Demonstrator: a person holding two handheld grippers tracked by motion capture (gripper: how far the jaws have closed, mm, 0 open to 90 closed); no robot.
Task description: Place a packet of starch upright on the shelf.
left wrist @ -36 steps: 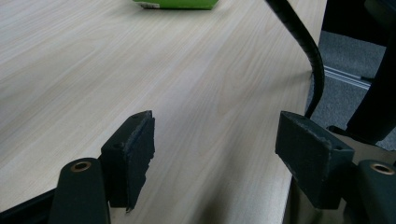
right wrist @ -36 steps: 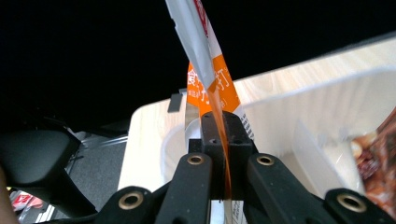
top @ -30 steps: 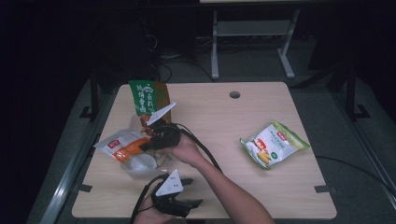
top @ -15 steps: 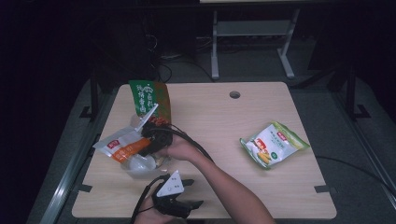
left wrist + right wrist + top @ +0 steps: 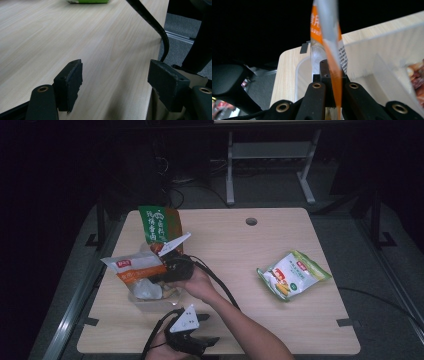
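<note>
1. Since the earlier frames, the orange-and-white snack bag (image 5: 134, 268) has tipped a little further over the clear container (image 5: 150, 296), while the right tongs (image 5: 161, 265) have shifted only slightly.
2. Right tongs are clenched on the edge of that bag; in the right gripper view the bag's thin orange edge (image 5: 331, 62) runs straight between the closed jaws.
3. That bag hangs tilted above the clear container, at the left part of the bench (image 5: 240, 250).
4. Some pale contents lie in the clear container; what they are I cannot tell.
5. Left tongs (image 5: 192, 344) rest at the near edge of the bench, jaws spread wide and released, with bare wood between them in the left gripper view.
6. Behind the held bag a green bag (image 5: 156, 225) stands upright.
7. A green-and-white snack bag (image 5: 292, 275) lies flat on the right part of the bench, well apart from both hands.
</note>
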